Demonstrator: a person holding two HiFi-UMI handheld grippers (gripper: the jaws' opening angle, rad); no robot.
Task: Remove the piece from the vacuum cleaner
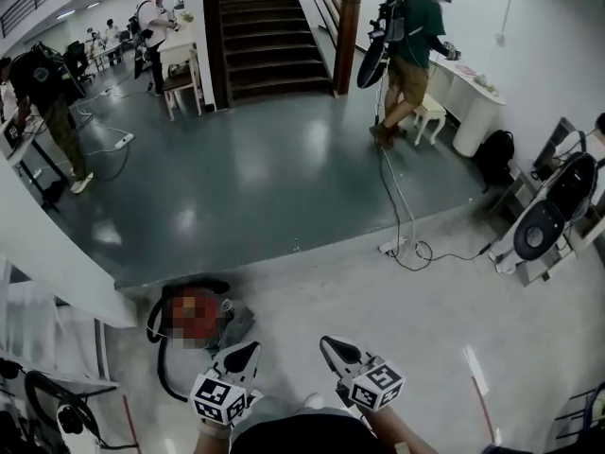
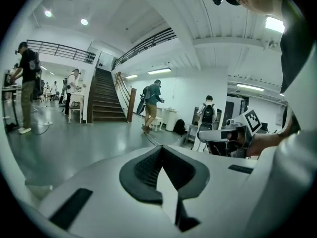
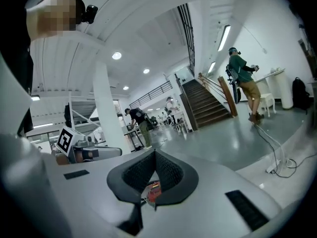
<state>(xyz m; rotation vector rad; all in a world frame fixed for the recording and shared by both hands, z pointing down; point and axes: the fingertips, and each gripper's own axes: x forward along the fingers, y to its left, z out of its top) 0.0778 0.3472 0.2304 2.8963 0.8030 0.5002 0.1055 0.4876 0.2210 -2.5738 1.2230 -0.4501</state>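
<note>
At 7 o'clock in the head view, on the pale floor: the red vacuum cleaner (image 1: pixel 194 312), with a black hose (image 1: pixel 157 353) looping round its 9 o'clock side and a grey part (image 1: pixel 242 327) against its 3 o'clock side. Too small here to tell its parts apart. Untouched, and clear of both grippers.

At 6 o'clock, just above the bottom edge: left gripper (image 1: pixel 244 356) and right gripper (image 1: pixel 333 348), side by side in the air, tips pointing toward 12 o'clock.

In the left gripper view: jaws pressed together at the tips, nothing held, only pale floor through the gap behind them. In the right gripper view: jaws likewise closed tip to tip and empty, with a sliver of the red vacuum cleaner far below, seen through the gap.

Farther off in the head view: a staircase (image 1: pixel 269 36) at 12 o'clock, a person in a green shirt (image 1: pixel 416 41) at 1 o'clock beside a white counter (image 1: pixel 468 93), and a cable (image 1: pixel 402 206) trailing down to a power strip (image 1: pixel 390 247).
</note>
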